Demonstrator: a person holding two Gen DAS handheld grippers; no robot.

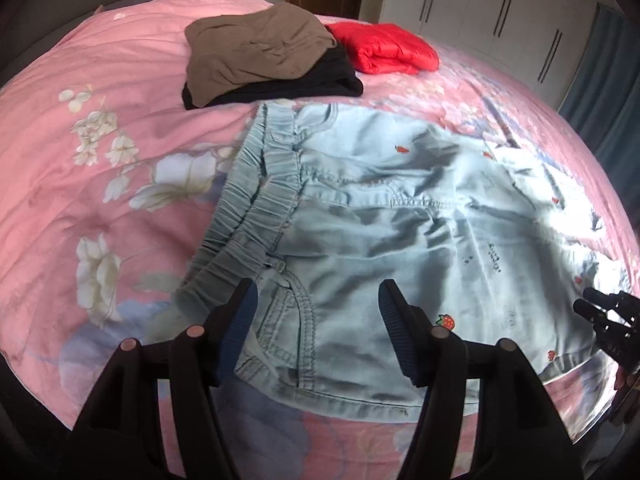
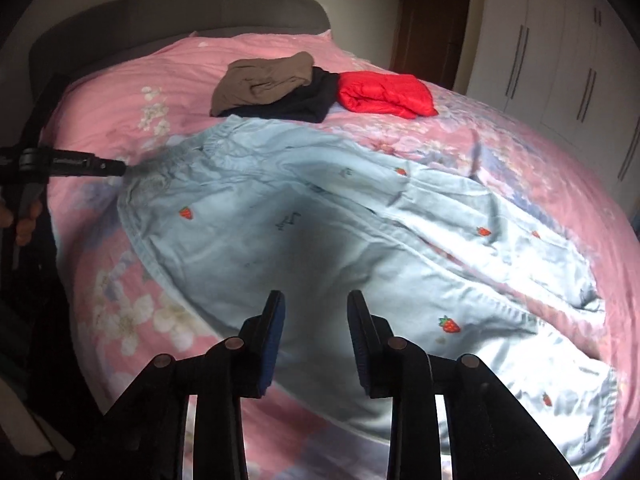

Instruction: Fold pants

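Light blue denim pants with small strawberry prints lie spread flat on the pink floral bedspread, elastic waistband to the left, legs running right. My left gripper is open, hovering over the near pocket by the waistband. My right gripper is open above the pants at mid-leg, nothing between the fingers. The right gripper also shows in the left wrist view at the right edge, and the left gripper shows in the right wrist view at the waistband.
A folded brown garment on a black one and a folded red jacket lie at the far side of the bed. A grey headboard, a door and white wardrobes stand behind.
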